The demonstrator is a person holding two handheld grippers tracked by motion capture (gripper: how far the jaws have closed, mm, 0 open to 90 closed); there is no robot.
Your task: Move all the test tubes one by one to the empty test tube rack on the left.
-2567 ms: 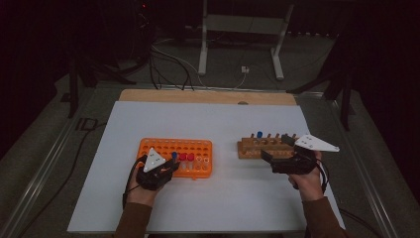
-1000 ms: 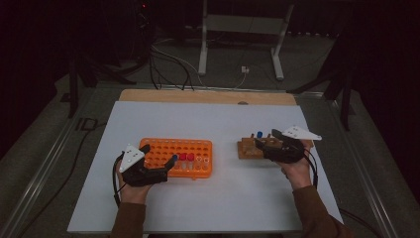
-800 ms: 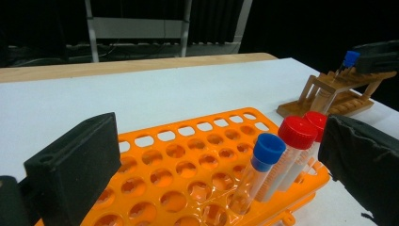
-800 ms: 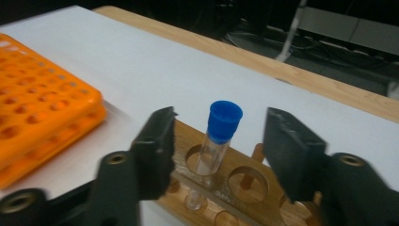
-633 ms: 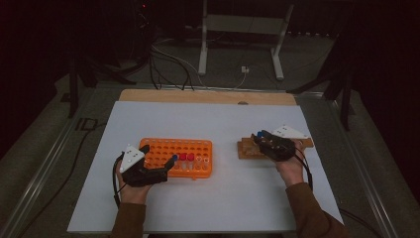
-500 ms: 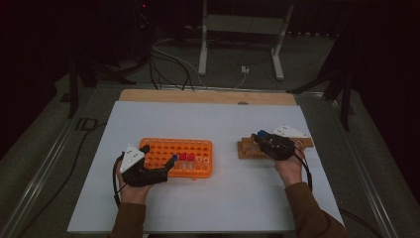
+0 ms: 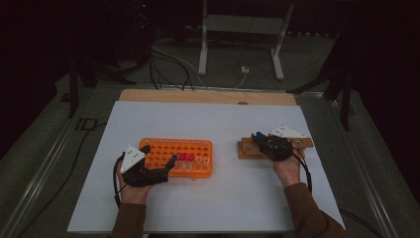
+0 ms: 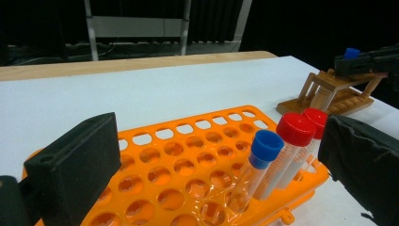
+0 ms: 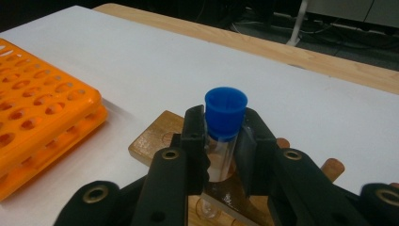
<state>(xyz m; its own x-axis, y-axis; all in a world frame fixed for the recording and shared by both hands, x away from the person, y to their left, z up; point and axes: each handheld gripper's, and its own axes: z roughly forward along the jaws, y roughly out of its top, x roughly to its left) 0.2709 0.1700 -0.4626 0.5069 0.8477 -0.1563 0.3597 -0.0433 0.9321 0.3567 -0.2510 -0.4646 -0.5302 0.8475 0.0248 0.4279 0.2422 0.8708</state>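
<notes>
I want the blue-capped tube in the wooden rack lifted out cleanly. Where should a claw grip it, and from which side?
Grip the blue-capped tube on its clear wall just under the cap, jaws on opposite sides, coming from the rack's near side. It stands upright in the wooden rack, so only its upper part is free. The right claw has just closed there and now clamps it.

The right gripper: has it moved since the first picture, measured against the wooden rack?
Yes. The right gripper has shifted left along the wooden rack, from its right end to its left end, and its jaws have just closed on the blue-capped tube.
</notes>
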